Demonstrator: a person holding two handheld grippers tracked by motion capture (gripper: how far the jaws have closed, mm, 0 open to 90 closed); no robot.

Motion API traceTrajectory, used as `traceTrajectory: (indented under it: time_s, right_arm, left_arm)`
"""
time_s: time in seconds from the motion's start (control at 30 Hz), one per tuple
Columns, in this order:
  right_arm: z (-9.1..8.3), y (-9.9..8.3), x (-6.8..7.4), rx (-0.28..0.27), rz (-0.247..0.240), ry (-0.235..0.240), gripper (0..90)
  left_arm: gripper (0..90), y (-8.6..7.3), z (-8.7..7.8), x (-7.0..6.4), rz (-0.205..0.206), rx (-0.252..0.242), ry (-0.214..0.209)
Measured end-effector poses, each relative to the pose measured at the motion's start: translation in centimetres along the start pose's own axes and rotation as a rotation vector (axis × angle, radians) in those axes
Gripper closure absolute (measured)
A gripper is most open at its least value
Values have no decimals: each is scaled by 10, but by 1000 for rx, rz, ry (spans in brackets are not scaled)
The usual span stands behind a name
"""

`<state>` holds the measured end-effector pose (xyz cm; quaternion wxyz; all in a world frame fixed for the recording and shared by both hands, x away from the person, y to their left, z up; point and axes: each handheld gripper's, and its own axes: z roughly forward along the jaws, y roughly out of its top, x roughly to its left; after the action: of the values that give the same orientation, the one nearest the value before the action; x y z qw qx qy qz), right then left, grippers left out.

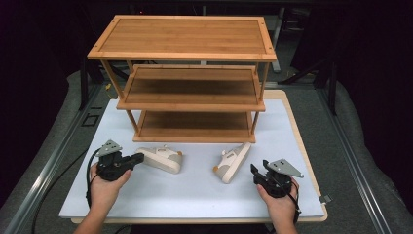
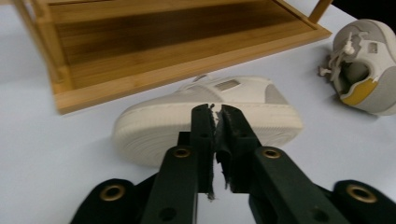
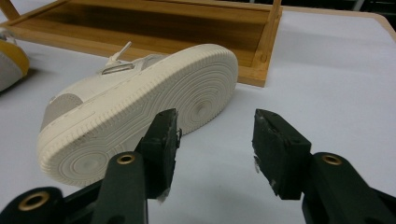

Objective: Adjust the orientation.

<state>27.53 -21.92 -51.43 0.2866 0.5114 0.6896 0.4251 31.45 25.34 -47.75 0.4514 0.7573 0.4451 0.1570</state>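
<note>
Two small cream and grey shoes with yellow heels lie on the white table in front of a wooden rack. The left shoe [image 1: 160,158] [image 2: 210,114] rests on its sole; the right shoe [image 1: 233,162] [image 3: 135,107] lies tipped on its side with its sole toward my right gripper. My left gripper [image 1: 138,158] [image 2: 215,112] is shut with nothing in it, its tips close to the left shoe's side. My right gripper [image 1: 254,171] [image 3: 215,133] stands open just short of the right shoe's sole.
A three-tier bamboo shoe rack [image 1: 190,80] [image 2: 154,46] [image 3: 154,28] stands at the back of the white board [image 1: 195,195]. Grey padding [image 1: 360,161] surrounds the board, and a metal rail [image 1: 44,165] runs along the left.
</note>
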Motion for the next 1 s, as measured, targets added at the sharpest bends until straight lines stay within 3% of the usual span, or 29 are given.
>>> traceTrajectory:
  time_s: [0.17,0.3,0.43,0.63,0.77,1.0]
  right_arm:
    - [-4,1,-5,-2,35,21,624]
    - [-7,1,-6,0,46,8,679]
    - [-7,1,-8,-3,45,13,680]
    - [-6,2,-6,-22,32,36,674]
    - [-6,2,-5,-30,11,13,663]
    - [-5,1,-7,-6,39,33,678]
  left_arm:
    - [896,9,16,-10,15,10,-12]
    - [896,10,27,-14,18,28,-12]
    - [895,8,33,-15,36,40,7]
    - [896,6,34,-14,30,37,18]
    - [896,4,34,-13,24,27,16]
    - [898,2,31,-16,46,33,24]
